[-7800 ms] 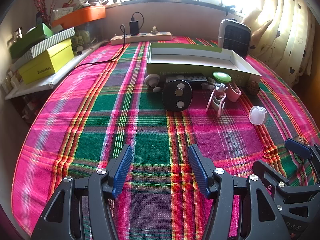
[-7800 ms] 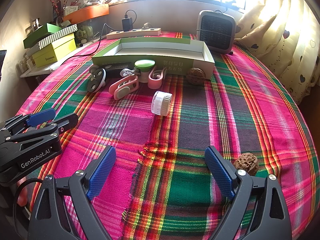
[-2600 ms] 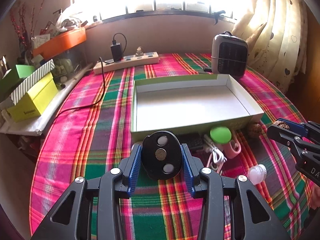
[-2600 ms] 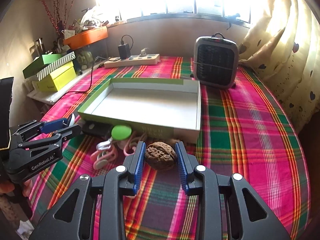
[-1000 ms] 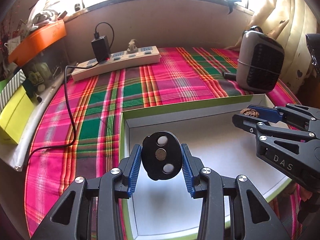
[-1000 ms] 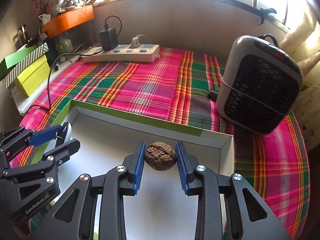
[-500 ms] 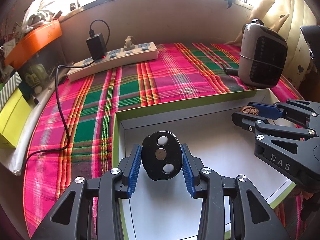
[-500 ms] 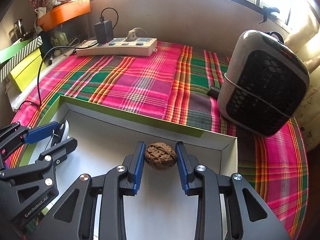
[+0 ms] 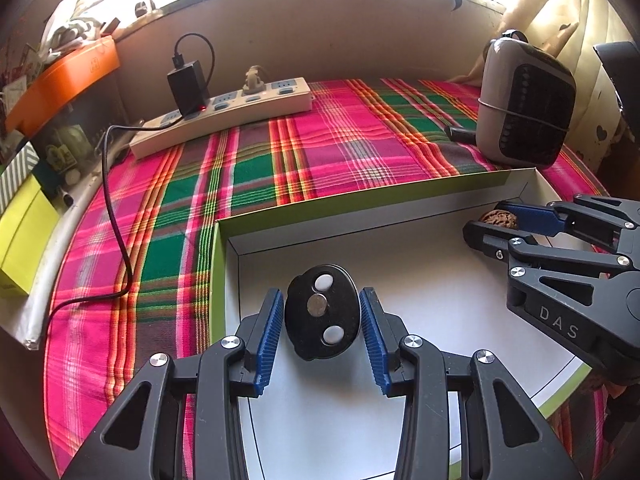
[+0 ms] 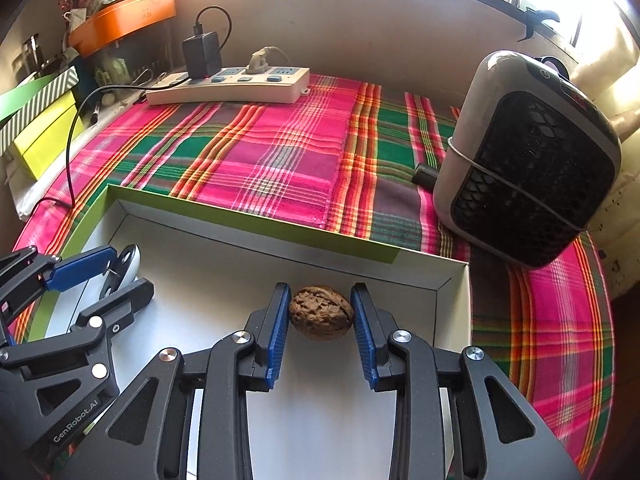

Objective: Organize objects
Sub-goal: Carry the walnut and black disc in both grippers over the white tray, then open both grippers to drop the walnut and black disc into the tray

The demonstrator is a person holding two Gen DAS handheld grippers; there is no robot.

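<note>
A shallow white tray with green outer walls (image 9: 304, 210) lies on the plaid cloth; it also shows in the right wrist view (image 10: 248, 216). My left gripper (image 9: 322, 318) stands over the tray's left part. Its jaws have parted slightly from a black oval disc with three silver studs (image 9: 322, 312), with small gaps at both pads. My right gripper (image 10: 321, 314) stands over the tray's far right corner. Its jaws stand slightly apart from a brown walnut (image 10: 321, 312), with thin gaps at both pads. The right gripper (image 9: 516, 224) also appears at the right of the left wrist view.
A grey and black fan heater (image 10: 524, 160) stands just beyond the tray's right corner. A white power strip with a black charger (image 9: 224, 108) lies at the back by the wall. Green, yellow and orange boxes (image 9: 24, 216) are stacked at the left.
Both grippers have loosened: the left pads have opened off the black disc and the right pads off the walnut. Both grippers have sunk a little lower over the tray.
</note>
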